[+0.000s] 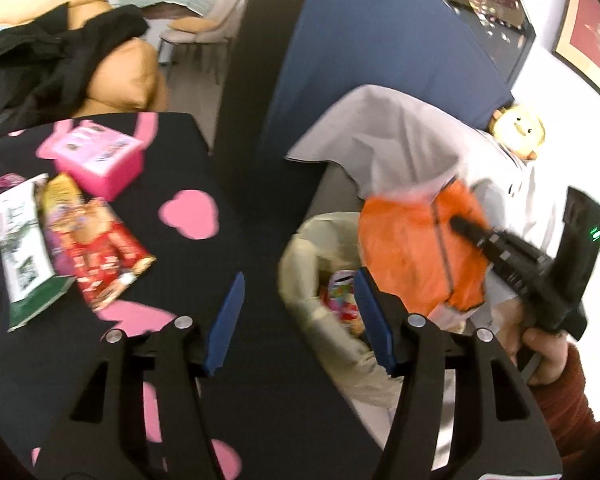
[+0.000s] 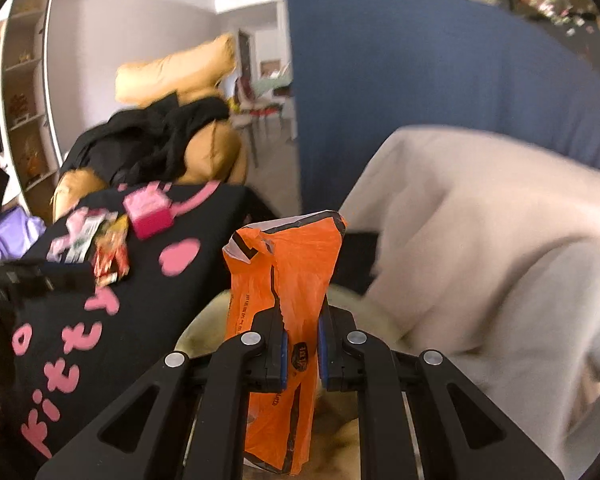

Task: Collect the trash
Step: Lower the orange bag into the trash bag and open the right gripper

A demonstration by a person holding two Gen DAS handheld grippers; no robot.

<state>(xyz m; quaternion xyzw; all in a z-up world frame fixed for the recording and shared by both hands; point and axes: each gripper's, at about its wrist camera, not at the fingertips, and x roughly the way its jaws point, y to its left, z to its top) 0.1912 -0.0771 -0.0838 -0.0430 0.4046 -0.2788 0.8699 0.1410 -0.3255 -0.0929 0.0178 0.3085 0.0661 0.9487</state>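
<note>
My right gripper [image 2: 302, 350] is shut on an orange plastic bag [image 2: 288, 268] and holds it over a bin lined with a pale bag [image 1: 312, 264]. In the left wrist view the orange bag [image 1: 412, 248] hangs by the bin's right rim, with the right gripper [image 1: 512, 256] behind it. The bin holds colourful wrappers [image 1: 340, 300]. My left gripper [image 1: 300, 320] is open and empty, between the table and the bin. Snack wrappers [image 1: 92, 252] and a green-white packet [image 1: 24, 256] lie on the black table [image 1: 204, 168] at left.
A pink box [image 1: 100, 156] stands on the table behind the wrappers. A grey cloth [image 1: 396, 136] covers furniture right of the bin. A blue partition [image 1: 364, 52] stands behind. A tan beanbag with black clothes [image 1: 60, 60] is at far left.
</note>
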